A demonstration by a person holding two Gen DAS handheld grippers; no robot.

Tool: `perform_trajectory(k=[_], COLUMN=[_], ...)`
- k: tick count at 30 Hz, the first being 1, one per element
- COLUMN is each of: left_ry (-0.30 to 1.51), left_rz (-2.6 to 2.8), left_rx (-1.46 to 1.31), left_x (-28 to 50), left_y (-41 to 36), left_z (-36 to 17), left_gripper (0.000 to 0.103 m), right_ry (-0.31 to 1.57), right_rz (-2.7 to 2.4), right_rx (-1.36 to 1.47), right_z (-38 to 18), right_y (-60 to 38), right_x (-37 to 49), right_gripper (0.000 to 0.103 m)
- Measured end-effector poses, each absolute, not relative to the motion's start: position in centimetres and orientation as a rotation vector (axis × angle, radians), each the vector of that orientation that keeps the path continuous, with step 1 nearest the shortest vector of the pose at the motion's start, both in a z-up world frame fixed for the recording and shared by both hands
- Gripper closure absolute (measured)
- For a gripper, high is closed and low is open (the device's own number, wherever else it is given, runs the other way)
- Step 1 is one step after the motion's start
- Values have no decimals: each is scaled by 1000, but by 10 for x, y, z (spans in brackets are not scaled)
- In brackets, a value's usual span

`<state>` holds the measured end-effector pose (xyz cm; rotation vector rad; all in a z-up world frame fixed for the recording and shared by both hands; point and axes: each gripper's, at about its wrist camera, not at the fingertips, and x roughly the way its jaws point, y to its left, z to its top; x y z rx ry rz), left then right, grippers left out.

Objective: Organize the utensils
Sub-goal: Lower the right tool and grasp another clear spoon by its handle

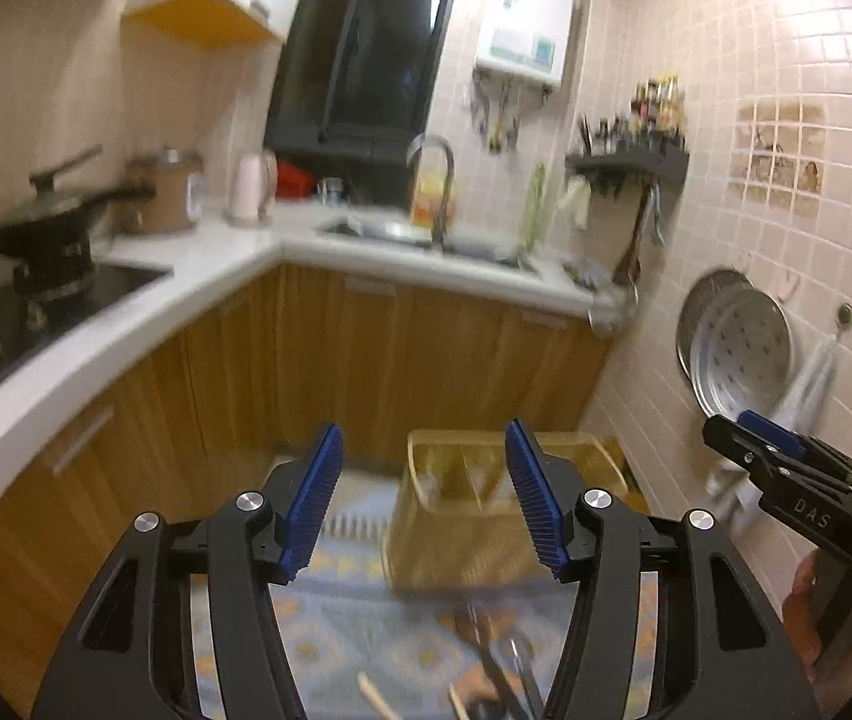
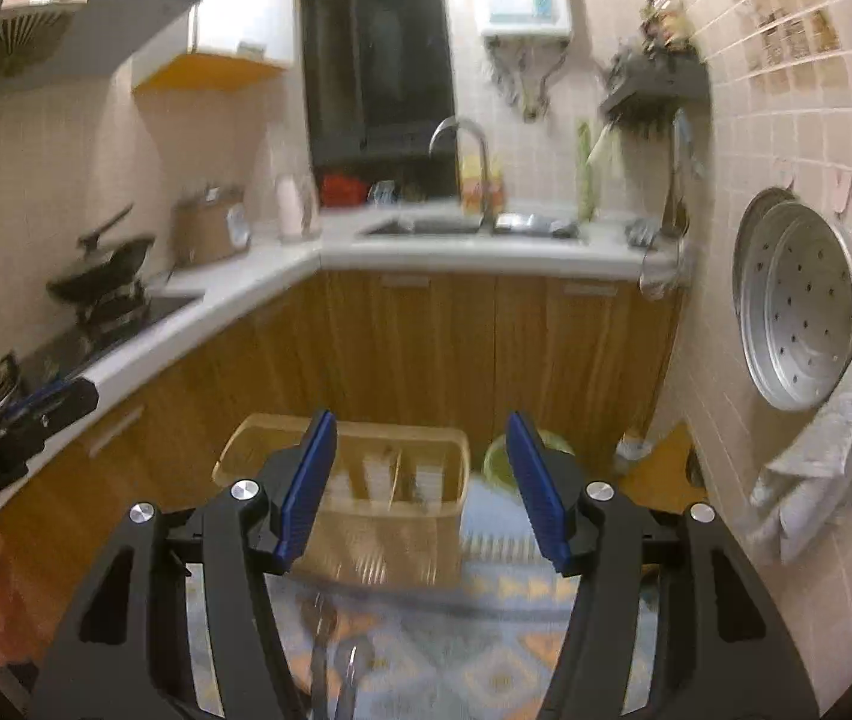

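Note:
A tan divided utensil basket [image 1: 456, 540] stands on a blue patterned cloth [image 1: 366, 630]; it also shows in the right wrist view [image 2: 366, 516]. Loose utensils [image 1: 498, 660] lie blurred on the cloth in front of it, seen too in the right wrist view [image 2: 336, 648]. My left gripper [image 1: 426, 504] is open and empty, raised before the basket. My right gripper [image 2: 420, 492] is open and empty, also raised before the basket; it shows at the right edge of the left wrist view [image 1: 786, 462].
A white L-shaped counter [image 2: 282, 276] with wooden cabinets runs behind. A wok [image 1: 48, 228] sits on the stove at left, a sink [image 2: 468, 228] at the back. Steamer trays [image 2: 798, 300] and a towel [image 2: 834, 432] hang on the right wall. A green bowl [image 2: 498, 462] sits beside the basket.

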<state>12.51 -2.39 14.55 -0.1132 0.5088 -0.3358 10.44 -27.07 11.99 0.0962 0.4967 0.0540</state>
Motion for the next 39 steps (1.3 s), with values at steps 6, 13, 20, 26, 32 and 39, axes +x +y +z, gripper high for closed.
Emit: perform_trajectory(k=[6,13,20,26,32,39], left_ry=[810,1070,1175,1208,1224,1217], left_rz=[-489,-572,-602,-585,-541,-495], left_rx=[-175,-209,-296,-326,-346,-360], left_x=[118,127,154,181,201,210], left_y=[-15,-19,-41,-55,-63,-74], left_z=[109,28,-23,-37,-50,-62], left_gripper=[49,50,50,50,50,50], right_ry=[736,961,1150,1273,1324,1274], right_rz=[158,176,206,234,273,239], right_rx=[106,120,106,88,114,61], right_z=[108,65,6,-51,-79,-84], right_y=[-263,-251,-240,-232,-225,-212], right_x=[94,110,136,152,164,158], right_gripper=[48,48,58,67,67,77])
